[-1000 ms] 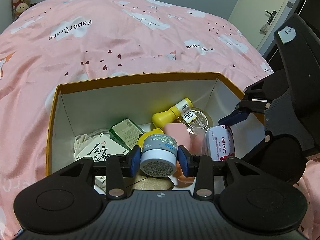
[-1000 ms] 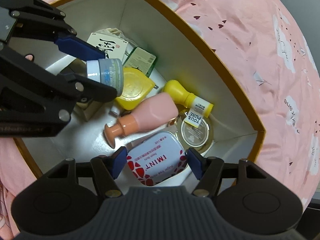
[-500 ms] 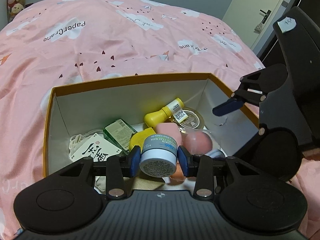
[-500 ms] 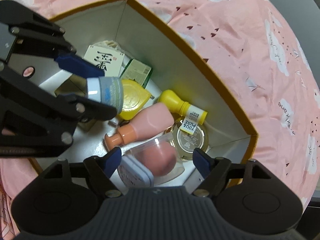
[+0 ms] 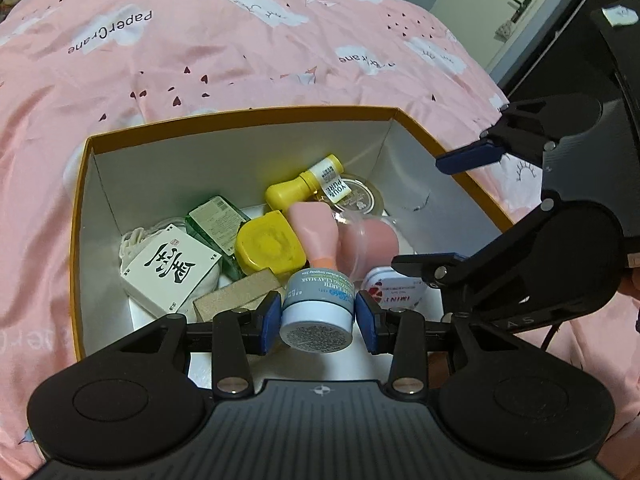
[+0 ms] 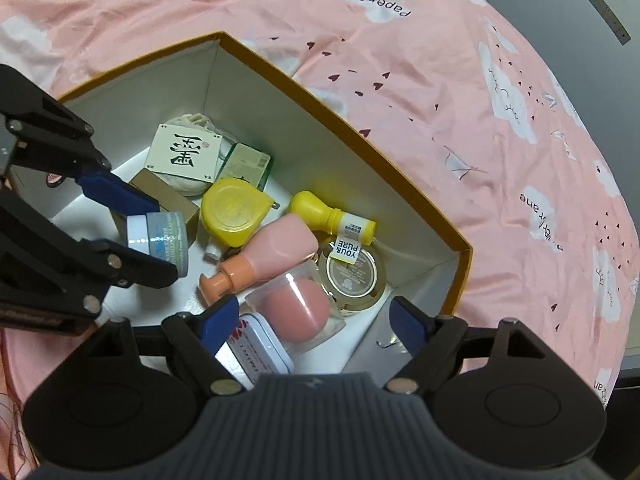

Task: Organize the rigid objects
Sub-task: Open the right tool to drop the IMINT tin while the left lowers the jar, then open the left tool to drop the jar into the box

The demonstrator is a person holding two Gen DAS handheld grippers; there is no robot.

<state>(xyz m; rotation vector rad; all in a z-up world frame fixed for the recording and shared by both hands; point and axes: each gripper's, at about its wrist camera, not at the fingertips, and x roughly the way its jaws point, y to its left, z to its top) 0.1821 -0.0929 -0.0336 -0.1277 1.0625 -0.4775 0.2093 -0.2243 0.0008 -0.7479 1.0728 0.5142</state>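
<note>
An orange-rimmed white box [image 5: 240,114] sits on the pink bedspread. My left gripper [image 5: 318,322] is shut on a small grey-blue jar [image 5: 318,308] and holds it above the box's near side. The right wrist view shows that jar [image 6: 160,236] between the left gripper's [image 6: 148,236] blue pads. My right gripper [image 6: 314,316] hovers over the box's corner, its jaws opening, and its pads press on nothing. A white and red mint tin [image 6: 256,344] lies loose in the box under its left finger. From the left wrist view the right gripper [image 5: 446,212] is at the right, with the tin [image 5: 394,300] below it.
Inside the box lie a yellow bottle [image 6: 320,210], a pink bottle [image 6: 276,254], a pink sponge in a clear case [image 6: 298,308], a round compact [image 6: 352,272], a yellow tape measure [image 6: 232,210], a green packet [image 6: 246,162], a white card box [image 6: 182,152] and a brown block [image 6: 160,192]. Pink bedspread [image 5: 240,40] surrounds the box.
My right gripper has let go of the mint tin, opened wide and risen a little. The tin now lies in the box. My left gripper still holds the jar.
</note>
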